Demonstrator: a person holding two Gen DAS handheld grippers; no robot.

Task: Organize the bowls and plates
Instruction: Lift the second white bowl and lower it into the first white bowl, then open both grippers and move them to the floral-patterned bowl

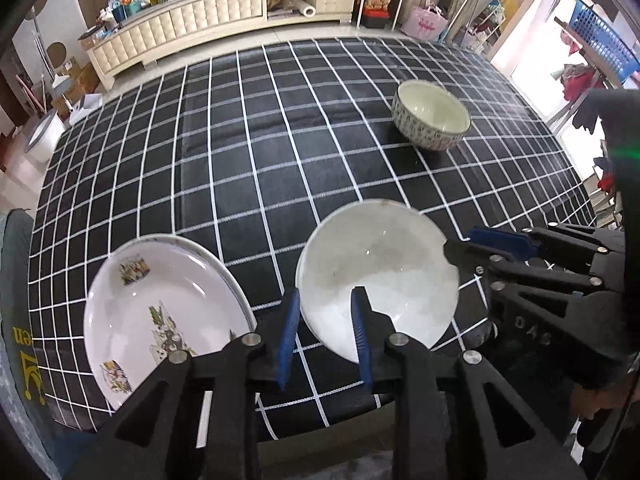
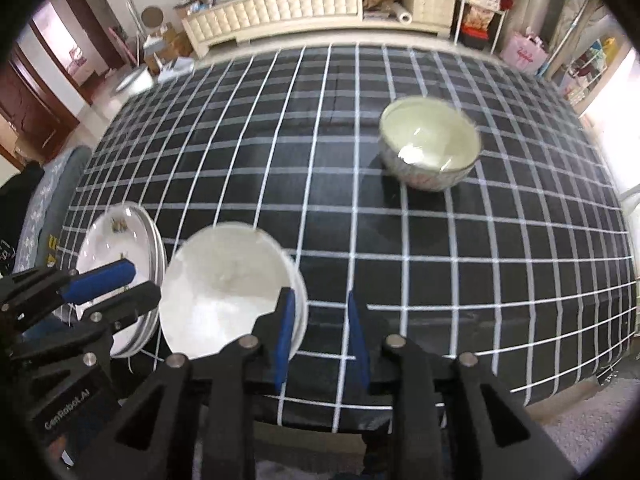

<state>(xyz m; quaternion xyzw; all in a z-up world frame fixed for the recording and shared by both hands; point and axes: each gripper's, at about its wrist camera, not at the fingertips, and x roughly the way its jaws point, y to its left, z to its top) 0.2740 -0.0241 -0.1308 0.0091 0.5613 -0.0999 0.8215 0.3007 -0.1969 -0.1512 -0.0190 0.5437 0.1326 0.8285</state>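
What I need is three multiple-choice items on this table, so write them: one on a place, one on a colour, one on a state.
1. Where does the patterned bowl stand compared with the plain white plate?
A. On top of the plate
B. Farther back on the table, off to the right
C. On the floor

2. What colour is the tablecloth?
A. Red with stripes
B. Plain green
C. Black with a white grid

3. In what state is the patterned bowl?
A. Upright and empty
B. Upside down
C. Full of fruit

Answers:
1 B: both wrist views show the bowl alone on the cloth, beyond the plate and to its right.
2 C: white lines cross a black cloth all over the table.
3 A: its open mouth faces up and only the pale inside shows.
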